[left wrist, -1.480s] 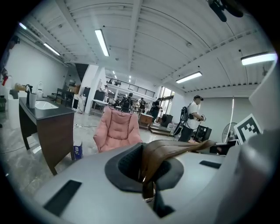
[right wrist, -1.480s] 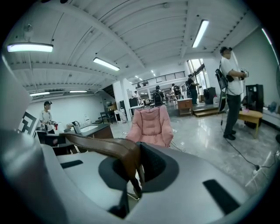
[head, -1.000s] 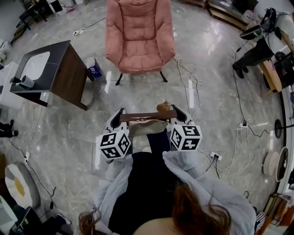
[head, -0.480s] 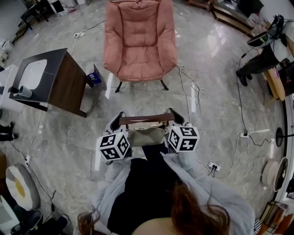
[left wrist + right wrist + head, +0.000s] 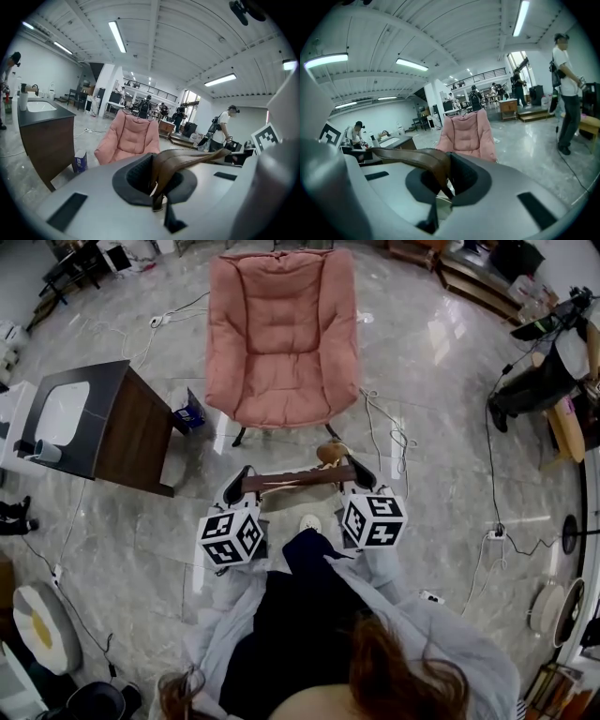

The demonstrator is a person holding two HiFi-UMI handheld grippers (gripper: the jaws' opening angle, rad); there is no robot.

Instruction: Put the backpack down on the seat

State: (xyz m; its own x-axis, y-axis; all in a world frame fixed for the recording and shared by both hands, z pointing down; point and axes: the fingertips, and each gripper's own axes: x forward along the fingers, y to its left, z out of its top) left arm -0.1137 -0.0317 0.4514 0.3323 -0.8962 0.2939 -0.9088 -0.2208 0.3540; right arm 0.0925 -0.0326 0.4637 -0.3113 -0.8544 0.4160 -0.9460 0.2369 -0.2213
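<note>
Big open workshop, glossy marble floor point(image 5: 441, 427), cables trailing across it. Left gripper point(image 5: 241, 486) & right gripper point(image 5: 360, 476): both sets of jaws are pinched tight on the brown strap point(image 5: 298, 478), one at each end, so the strap runs level btw them. The backpack point(image 5: 291, 498) hangs under the strap, mostly hidden from above, in front of the pink armchair point(image 5: 281, 334) and short of its seat edge, not over the cushion yet. Dark-topped table point(image 5: 112, 418) sits left of the armchair. Step in hand, prob.: carrying the bag to the armchair. Next move: go fwd till the bag is above the armchair's seat, lower till it rests, then let go. Keep both ends level so it doesn't swing or tip off the front edge.
</note>
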